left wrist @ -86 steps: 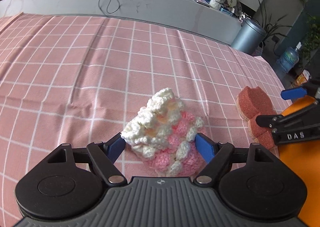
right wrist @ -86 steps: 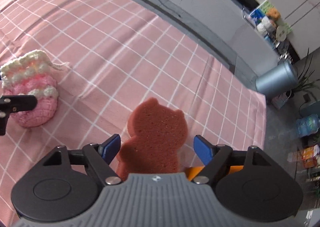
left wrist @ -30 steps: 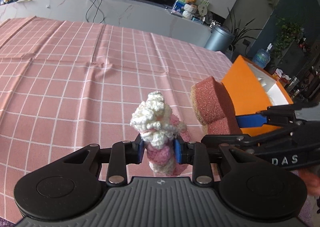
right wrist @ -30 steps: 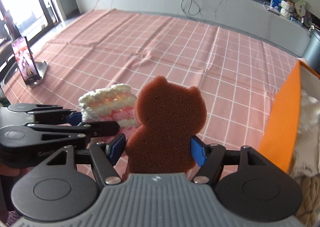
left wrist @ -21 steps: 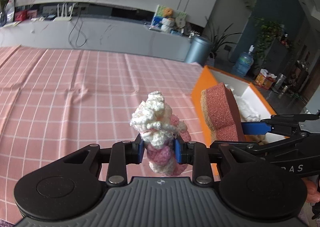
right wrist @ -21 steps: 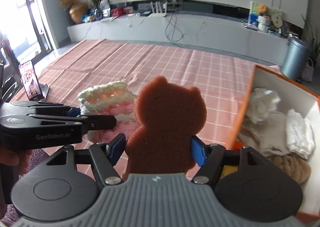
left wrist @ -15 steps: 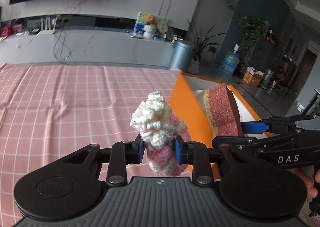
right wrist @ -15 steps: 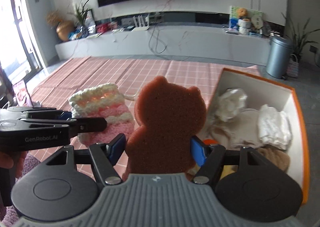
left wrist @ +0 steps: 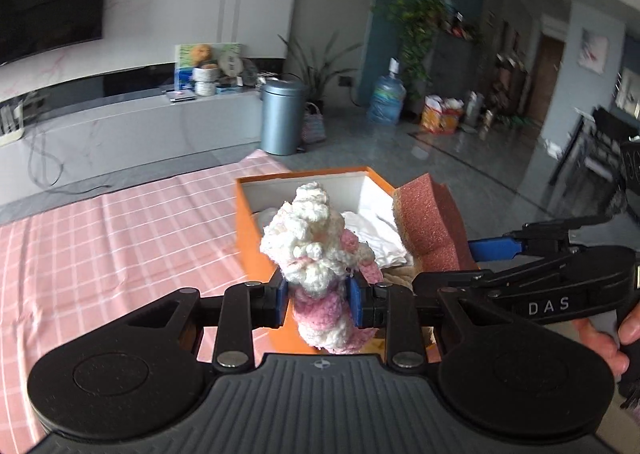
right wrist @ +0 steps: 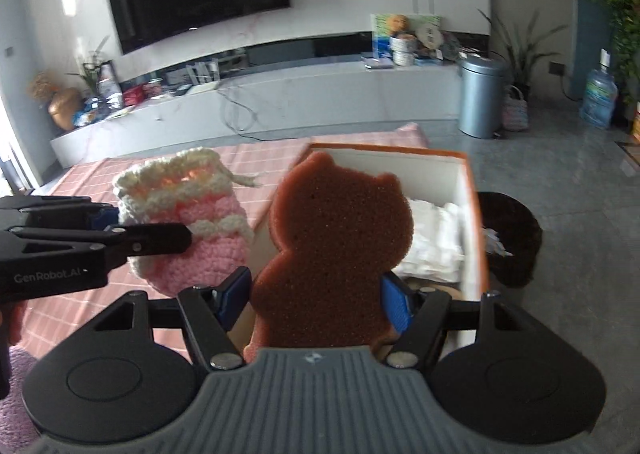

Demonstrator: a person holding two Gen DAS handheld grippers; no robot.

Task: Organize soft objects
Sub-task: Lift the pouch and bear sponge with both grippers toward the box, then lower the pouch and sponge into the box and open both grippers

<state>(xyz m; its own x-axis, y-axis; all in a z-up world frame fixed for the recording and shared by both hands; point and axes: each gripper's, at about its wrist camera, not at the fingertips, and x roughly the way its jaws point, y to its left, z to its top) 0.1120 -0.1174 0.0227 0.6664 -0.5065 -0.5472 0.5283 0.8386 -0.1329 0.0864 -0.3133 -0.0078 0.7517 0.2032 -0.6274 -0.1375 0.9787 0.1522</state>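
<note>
My left gripper is shut on a pink and white crocheted pouch, held in the air near the orange box. The pouch also shows in the right wrist view, with the left gripper at its side. My right gripper is shut on a brown bear-shaped sponge, held upright above the near end of the orange box. The sponge and right gripper show at the right of the left wrist view. White cloths lie inside the box.
The box stands on a table with a pink checked cloth. A dark round bin stands on the floor right of the box. A grey cylindrical bin and a water bottle stand further back by the wall unit.
Both grippers have closed on their objects, lifted them off the cloth and swung right towards the orange box, which now lies in front of and below them.
</note>
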